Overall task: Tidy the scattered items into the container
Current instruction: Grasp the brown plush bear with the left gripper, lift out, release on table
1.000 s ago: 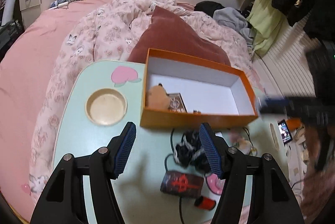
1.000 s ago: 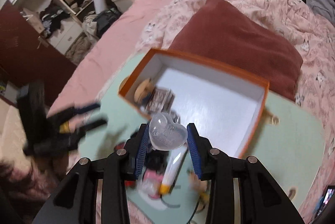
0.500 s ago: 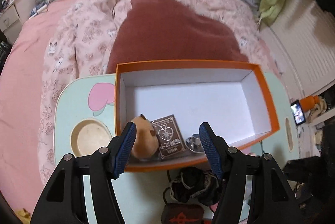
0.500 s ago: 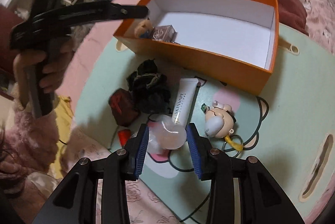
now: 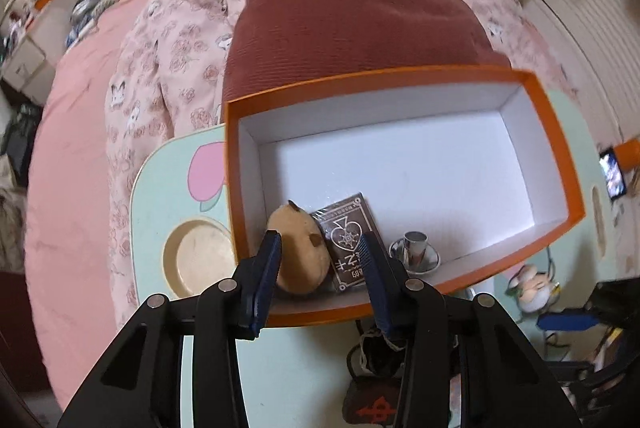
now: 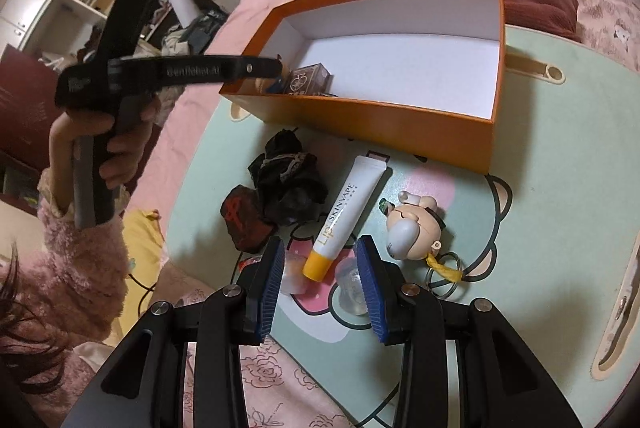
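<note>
We judge the tube [image 6: 348, 199] the easiest pick. It is light, slightly squashy and smooth, so it could slip. A hold across the middle of the body, not on the tapered crimp or the yellow cap, should keep it level. It lies on the table [image 6: 540, 147] just ahead of the right gripper [image 6: 320, 239], cap end nearest, with the orange box [image 6: 360, 115] beyond it. The figurine [image 6: 416, 224], ahead and to the right, looks hard and knobbly with a loose ring and tassel, so the head is the place to grip. The black cloth [image 6: 288, 179] and dark red pouch [image 6: 244, 220], ahead and to the left, are soft and will crush in anywhere.

The right gripper's jaws stand part-way apart. Clear plastic [image 6: 352, 288] shows against the pads, but we cannot tell whether it is gripped or lying underneath.

The left gripper [image 5: 318, 236] has just been narrowing its jaws. They are not clamped on anything we can see. A plush toy [image 5: 298, 252] and a card deck [image 5: 348, 232] show in the gap, down in the near corner of the box.

Only the left wrist view shows the box's contents, including a small metal piece [image 5: 416, 252]. Only the right wrist view lays out the loose items and shows the hand [image 6: 116, 147] on the left gripper's handle.
</note>
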Demonstrator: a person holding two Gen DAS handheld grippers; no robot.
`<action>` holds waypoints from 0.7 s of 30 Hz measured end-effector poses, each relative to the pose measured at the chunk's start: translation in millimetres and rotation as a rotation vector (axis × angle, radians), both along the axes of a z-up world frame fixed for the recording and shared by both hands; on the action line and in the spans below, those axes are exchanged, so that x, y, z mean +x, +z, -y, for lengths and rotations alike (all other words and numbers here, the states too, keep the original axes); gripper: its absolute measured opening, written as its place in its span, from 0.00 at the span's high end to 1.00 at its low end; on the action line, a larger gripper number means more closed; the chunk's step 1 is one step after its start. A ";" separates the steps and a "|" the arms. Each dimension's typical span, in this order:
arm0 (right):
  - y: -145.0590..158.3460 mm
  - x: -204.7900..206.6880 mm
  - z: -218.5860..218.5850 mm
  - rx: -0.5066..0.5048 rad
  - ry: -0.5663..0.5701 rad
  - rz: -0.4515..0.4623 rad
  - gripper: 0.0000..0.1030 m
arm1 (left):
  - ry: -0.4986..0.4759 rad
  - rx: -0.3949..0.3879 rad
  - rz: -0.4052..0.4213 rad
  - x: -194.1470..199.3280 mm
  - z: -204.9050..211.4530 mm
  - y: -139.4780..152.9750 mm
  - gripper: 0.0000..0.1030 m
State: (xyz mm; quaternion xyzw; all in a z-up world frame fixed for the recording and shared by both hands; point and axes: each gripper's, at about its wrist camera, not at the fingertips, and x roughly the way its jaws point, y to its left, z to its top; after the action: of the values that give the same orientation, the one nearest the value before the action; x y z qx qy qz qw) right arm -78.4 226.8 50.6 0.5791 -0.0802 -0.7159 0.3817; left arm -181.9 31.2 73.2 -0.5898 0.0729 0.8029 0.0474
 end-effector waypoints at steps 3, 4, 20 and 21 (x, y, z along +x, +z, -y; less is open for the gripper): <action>-0.5 -0.1 -0.7 -0.012 -0.008 0.004 0.65 | -0.020 -0.072 0.000 -1.8 -7.4 -9.0 0.67; -0.3 0.1 -1.4 -0.015 -0.011 0.003 0.65 | -0.015 -0.101 -0.011 -3.0 -8.5 -11.2 0.67; 1.5 6.6 -2.4 -0.011 -0.022 -0.016 0.64 | 0.052 0.007 -0.034 -14.3 5.1 -20.2 0.75; 2.0 7.1 -2.3 -0.010 -0.021 -0.018 0.64 | 0.061 0.022 -0.037 -14.2 7.3 -19.2 0.75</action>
State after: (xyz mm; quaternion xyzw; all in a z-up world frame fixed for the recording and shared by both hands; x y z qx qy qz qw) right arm -71.3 229.1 52.6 0.5699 -0.0865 -0.7247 0.3775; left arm -196.0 23.9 54.0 -0.5760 0.0469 0.8156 0.0279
